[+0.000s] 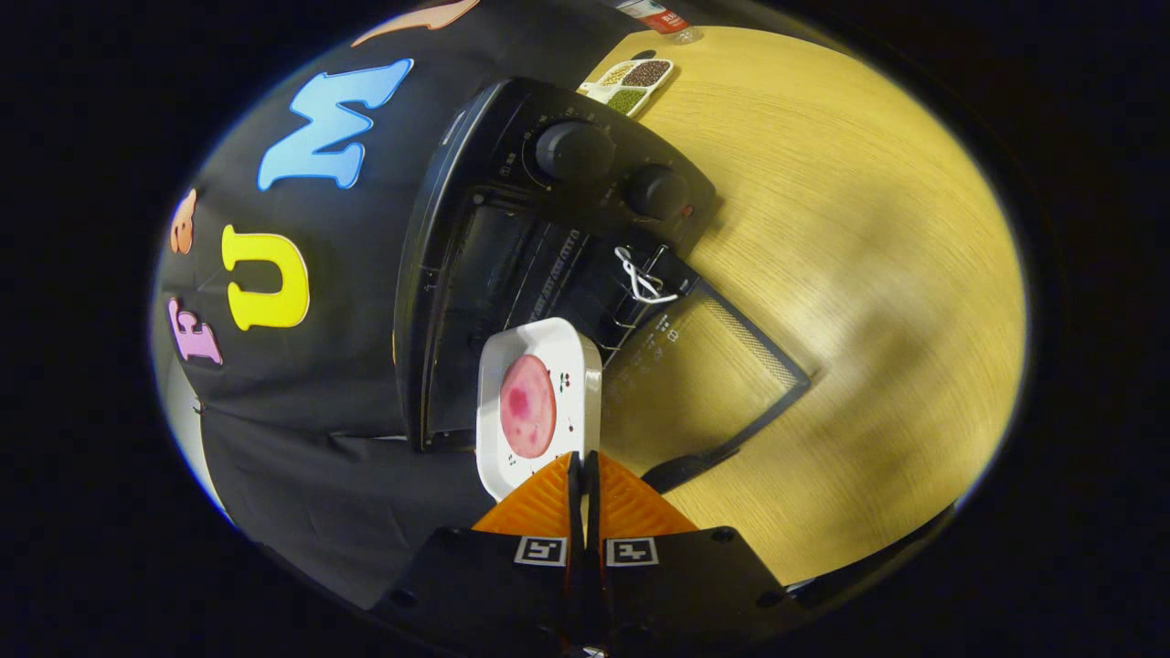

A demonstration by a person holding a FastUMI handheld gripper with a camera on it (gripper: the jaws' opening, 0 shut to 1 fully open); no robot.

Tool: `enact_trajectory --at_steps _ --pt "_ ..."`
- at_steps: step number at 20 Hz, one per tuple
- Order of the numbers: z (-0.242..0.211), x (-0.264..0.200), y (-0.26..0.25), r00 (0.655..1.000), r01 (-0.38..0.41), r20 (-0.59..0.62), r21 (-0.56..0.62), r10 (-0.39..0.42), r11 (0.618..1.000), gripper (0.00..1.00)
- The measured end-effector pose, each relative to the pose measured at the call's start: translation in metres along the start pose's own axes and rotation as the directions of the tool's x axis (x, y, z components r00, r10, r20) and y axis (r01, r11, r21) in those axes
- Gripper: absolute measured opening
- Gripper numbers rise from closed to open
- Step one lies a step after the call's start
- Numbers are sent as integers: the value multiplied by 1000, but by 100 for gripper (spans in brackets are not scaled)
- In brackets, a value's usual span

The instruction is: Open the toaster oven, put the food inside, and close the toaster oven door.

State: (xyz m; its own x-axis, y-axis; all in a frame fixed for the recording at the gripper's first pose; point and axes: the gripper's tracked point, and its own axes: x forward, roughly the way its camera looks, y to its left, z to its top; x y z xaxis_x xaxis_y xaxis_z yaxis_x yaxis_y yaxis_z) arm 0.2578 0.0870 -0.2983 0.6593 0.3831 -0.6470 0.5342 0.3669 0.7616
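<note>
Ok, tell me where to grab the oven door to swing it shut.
Take the handle, the dark bar along the free edge of the door, farthest from the hinge. The door lies fully open, folded out from the oven mouth, so come from the outer side, with the bar between the fingers. The claw is shut on the white plate and must release it first.

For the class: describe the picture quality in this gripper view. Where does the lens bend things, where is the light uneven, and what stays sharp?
Gripper view: fisheye bending curves the toaster oven and the table edge; soft dark shadow patches cross the wood; the open glass door shows the table through it; the oven cavity is dim; the plate with food is sharp, its edge pinched by the gripper, jaws nearly together.
</note>
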Motion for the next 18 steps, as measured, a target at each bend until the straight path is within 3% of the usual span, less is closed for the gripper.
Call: enact_trajectory --at_steps 6,12,18 --pt "21 29 12 995 -37 92 53 32 998 2" --pt "43 56 31 968 -108 238 111 79 988 2" --pt "55 81 48 948 -154 301 166 99 974 2"
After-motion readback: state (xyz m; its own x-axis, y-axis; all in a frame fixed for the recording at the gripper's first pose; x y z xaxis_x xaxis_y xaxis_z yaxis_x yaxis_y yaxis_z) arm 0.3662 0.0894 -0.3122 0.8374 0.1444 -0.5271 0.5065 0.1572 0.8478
